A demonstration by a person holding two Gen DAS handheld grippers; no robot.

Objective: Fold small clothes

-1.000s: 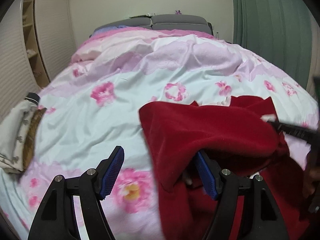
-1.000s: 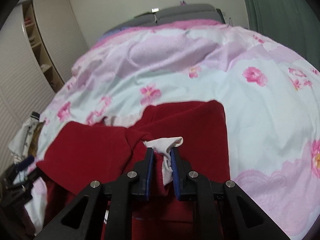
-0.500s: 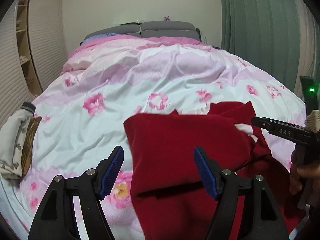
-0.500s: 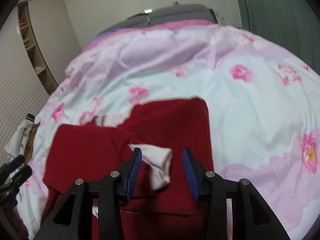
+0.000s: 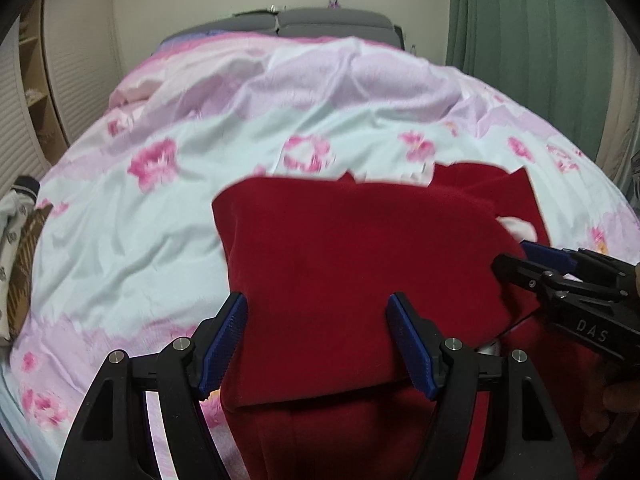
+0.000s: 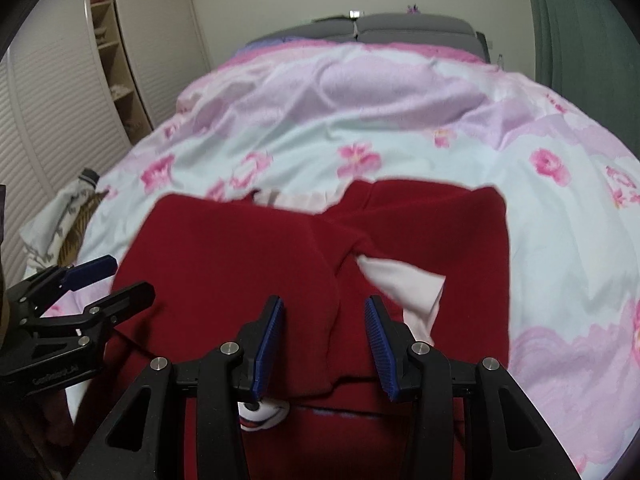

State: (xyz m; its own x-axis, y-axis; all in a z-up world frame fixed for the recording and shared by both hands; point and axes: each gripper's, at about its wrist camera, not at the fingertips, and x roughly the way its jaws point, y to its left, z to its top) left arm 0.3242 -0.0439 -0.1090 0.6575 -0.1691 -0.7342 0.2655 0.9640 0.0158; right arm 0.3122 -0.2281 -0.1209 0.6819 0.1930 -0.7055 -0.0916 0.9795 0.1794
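Observation:
A dark red fleece garment [image 5: 360, 260] lies on the flowered bedspread [image 5: 168, 240], with its upper part folded down over the rest. In the right wrist view the same red garment [image 6: 240, 260] shows a white cuff [image 6: 404, 284] lying loose on it. My left gripper [image 5: 317, 298] is open above the folded edge, with nothing pinched between its blue pads. My right gripper [image 6: 323, 302] is open too, hovering over a ridge of red cloth just left of the cuff. Each gripper shows in the other's view: the right gripper [image 5: 514, 256] and the left gripper [image 6: 128, 278].
A pile of folded pale and brown patterned clothes [image 5: 16, 240] sits at the bed's left edge. Slatted wardrobe doors and shelves [image 6: 60, 100] stand on the left and a green curtain [image 5: 540, 60] on the right. The grey headboard [image 5: 320, 20] is at the far end.
My right gripper let go of the white cuff, opened and drew back; the cuff now lies on the garment. My left gripper shifted so that both its fingers are over the red fold.

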